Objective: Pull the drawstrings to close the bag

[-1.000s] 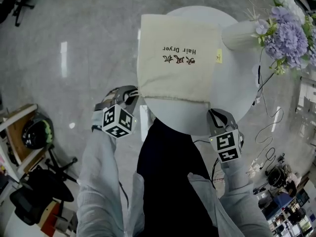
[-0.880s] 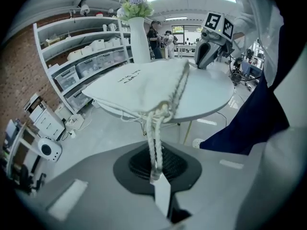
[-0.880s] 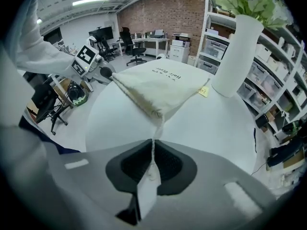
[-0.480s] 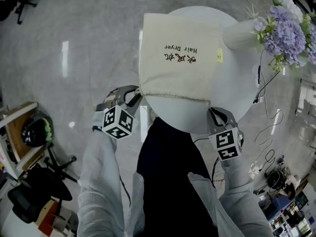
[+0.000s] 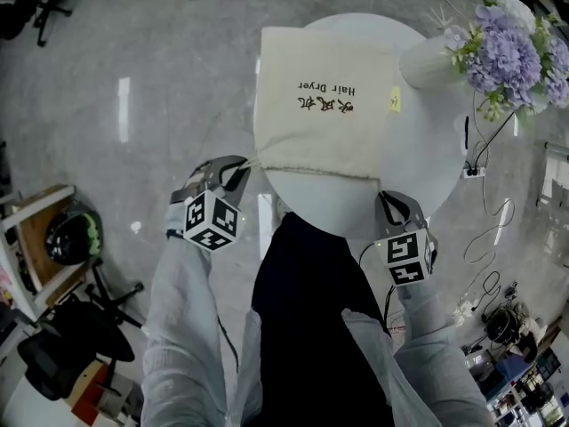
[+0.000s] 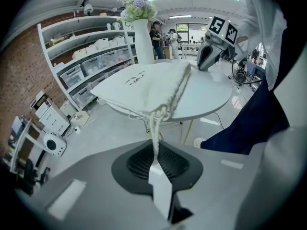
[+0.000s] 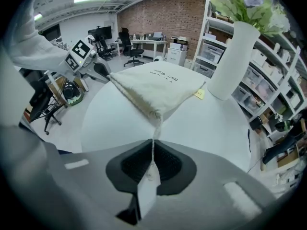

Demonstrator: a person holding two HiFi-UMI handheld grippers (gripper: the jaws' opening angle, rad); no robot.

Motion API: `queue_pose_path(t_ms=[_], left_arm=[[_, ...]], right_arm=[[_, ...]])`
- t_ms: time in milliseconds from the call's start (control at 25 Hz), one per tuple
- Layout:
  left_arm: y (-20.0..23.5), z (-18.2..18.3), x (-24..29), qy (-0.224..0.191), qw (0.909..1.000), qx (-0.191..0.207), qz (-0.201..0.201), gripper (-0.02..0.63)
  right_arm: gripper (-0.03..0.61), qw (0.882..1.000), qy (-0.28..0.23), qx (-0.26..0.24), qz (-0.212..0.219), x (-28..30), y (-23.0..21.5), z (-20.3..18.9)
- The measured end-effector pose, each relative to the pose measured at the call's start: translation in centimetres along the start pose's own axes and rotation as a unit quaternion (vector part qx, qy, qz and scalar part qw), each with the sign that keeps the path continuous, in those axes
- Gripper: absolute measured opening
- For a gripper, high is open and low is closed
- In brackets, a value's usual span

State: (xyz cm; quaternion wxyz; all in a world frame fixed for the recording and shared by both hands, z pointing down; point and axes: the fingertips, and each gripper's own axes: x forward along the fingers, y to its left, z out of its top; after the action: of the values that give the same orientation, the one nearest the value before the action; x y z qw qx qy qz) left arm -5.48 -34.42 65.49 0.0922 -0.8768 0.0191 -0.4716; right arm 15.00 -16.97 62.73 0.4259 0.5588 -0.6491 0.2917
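Beyond both hand-held grippers: a round white desk (image 5: pixel 427 158) on a glossy grey floor (image 5: pixel 133 78). Room is an open workshop, with white shelving (image 6: pixel 91 66) past the left hand-held gripper (image 5: pixel 240 172) and a brick wall (image 7: pixel 163 13) far beyond the right hand-held gripper (image 5: pixel 388 201).

Containers:
- Cream cloth bag (image 5: pixel 324 105) lies flat on the desk, printed "Hair Dryer", mouth edge facing both grippers. Contents hidden. Its corner on the left gripper's side hangs past the desk rim.
- White vase (image 5: pixel 427 60) stands beyond the right gripper, beside the bag, holding purple flowers (image 5: pixel 507 56).
- Storage bins (image 6: pixel 76 73) on the shelving; contents not readable.

Grippers:
- Left: jaws have just been closing and now pinch the left drawstring (image 6: pixel 154 133), which runs straight from the bag's corner.
- Right: jaws together on the right drawstring (image 7: pixel 153 143), just off the bag's other mouth corner.
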Motion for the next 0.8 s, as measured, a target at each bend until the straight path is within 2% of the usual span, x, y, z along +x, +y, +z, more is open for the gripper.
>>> queue_pose_path(t_ms=[160, 280, 520, 640, 800], left_arm=[[1.1, 0.0, -1.6, 0.009, 0.9991, -0.025, 0.034, 0.037], [1.2, 0.4, -2.6, 0.015, 0.9982, -0.033, 0.049, 0.037], [0.8, 1.1, -3.8, 0.031, 0.9949, -0.058, 0.076, 0.035], [0.0, 1.6, -4.2, 0.029, 0.9946, -0.065, 0.076, 0.035], [-1.2, 2.4, -4.7, 0.031, 0.9955, -0.056, 0.070, 0.035]], right_arm=[[0.017, 0.995, -0.022, 0.069, -0.063, 0.1, -2.0, -0.4], [0.017, 0.985, -0.043, 0.125, -0.106, -0.2, -3.3, -0.1], [0.017, 0.964, -0.073, 0.190, -0.169, -1.0, -5.1, 0.5], [0.017, 0.961, -0.070, 0.194, -0.185, -1.6, -6.0, 0.0], [0.017, 0.970, -0.046, 0.125, -0.205, -2.7, -7.1, -0.5]])
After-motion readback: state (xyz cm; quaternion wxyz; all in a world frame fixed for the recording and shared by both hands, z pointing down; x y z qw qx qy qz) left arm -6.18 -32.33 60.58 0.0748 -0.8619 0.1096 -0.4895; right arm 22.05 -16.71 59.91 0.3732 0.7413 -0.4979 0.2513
